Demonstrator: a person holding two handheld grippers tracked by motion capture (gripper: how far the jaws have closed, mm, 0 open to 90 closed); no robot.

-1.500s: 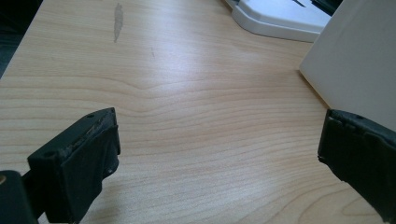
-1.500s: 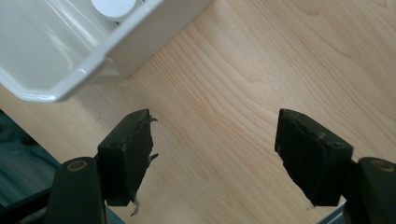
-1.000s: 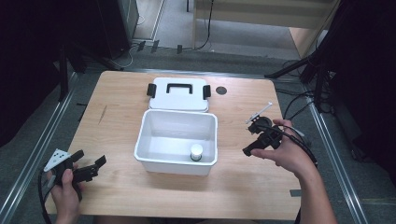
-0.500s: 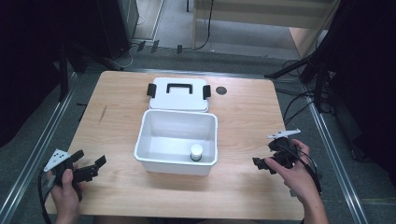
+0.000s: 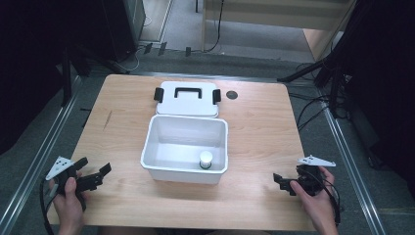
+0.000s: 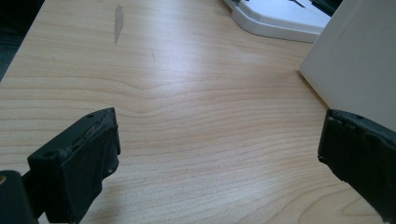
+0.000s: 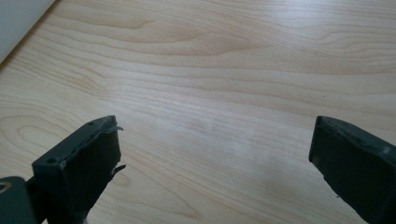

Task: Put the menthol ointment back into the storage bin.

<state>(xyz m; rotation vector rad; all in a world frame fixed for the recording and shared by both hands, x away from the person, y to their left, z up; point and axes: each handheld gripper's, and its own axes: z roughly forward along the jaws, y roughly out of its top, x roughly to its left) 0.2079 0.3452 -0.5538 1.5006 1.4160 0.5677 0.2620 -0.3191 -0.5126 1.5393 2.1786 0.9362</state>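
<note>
Your left gripper (image 5: pixel 93 178) low at the table's near left corner, jaws spread wide and empty, your right gripper (image 5: pixel 284 182) by the near right corner, jaws likewise apart.

The left hand-held gripper (image 6: pixel 217 158) has its jaws spread wide over bare worktop (image 6: pixel 187 93); a white box wall (image 6: pixel 359 60) fills the frame's right, a white lid (image 6: pixel 280 16) the top.

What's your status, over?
Left gripper and right gripper open, empty, near table edge. Small white-capped jar inside open white plastic box. Nothing in the way.
</note>
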